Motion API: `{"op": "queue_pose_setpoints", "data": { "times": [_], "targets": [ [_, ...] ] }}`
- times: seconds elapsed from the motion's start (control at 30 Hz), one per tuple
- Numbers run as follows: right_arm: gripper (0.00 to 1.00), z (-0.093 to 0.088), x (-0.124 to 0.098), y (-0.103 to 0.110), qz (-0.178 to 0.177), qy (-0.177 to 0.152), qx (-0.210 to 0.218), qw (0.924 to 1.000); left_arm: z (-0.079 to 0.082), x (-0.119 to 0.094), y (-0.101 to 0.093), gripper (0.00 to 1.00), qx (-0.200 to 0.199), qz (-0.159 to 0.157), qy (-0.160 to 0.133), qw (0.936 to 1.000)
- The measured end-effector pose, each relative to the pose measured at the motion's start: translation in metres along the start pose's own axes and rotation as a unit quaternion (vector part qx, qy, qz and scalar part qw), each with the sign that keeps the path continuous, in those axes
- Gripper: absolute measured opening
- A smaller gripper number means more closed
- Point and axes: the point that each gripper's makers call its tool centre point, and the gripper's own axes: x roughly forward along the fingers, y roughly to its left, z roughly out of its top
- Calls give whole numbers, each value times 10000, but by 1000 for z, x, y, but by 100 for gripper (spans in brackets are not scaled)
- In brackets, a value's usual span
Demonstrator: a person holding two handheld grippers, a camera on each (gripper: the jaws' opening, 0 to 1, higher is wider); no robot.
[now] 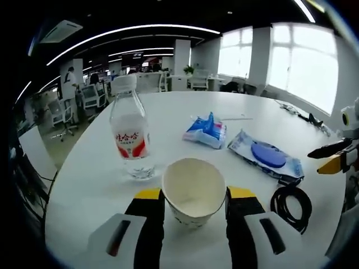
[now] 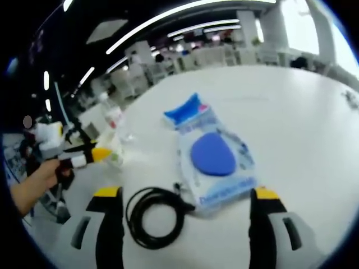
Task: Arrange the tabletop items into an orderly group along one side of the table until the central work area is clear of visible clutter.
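A white paper cup (image 1: 193,188) stands on the white table (image 1: 168,109) with my left gripper (image 1: 194,193) shut on it, one jaw pressed against each side. Just behind it to the left stands a clear bottle (image 1: 130,137) with a red label. My right gripper (image 2: 185,193) is open wide; ahead of its jaws lie a coiled black cable (image 2: 154,216) and a wet-wipes pack (image 2: 216,159) with a blue lid. Beyond the pack lies a small blue-and-white packet (image 2: 188,112). In the right gripper view the left gripper (image 2: 92,154) comes in from the left, held by a hand (image 2: 36,179).
The right gripper's yellow tips (image 1: 331,157) show at the right edge of the left gripper view, above the cable (image 1: 290,204). More cables lie at the table's far right edge (image 1: 300,112). Office chairs and desks stand beyond the table, and bright windows line the far wall.
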Motion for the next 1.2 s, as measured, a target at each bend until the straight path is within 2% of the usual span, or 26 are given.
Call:
{"op": "queue_pose_setpoints", "data": {
  "times": [0.5, 0.93, 1.2],
  "targets": [
    [92, 5, -5, 1, -6, -64, -20, 10000, 15, 1, -2, 39, -7, -73, -183, 9998],
    [91, 10, -7, 2, 19, -98, -13, 9999, 38, 16, -4, 39, 76, -192, -393, 9990],
    [91, 8, -8, 5, 83, -61, 4, 9999, 49, 27, -7, 39, -99, -268, -539, 9981]
  ]
}}
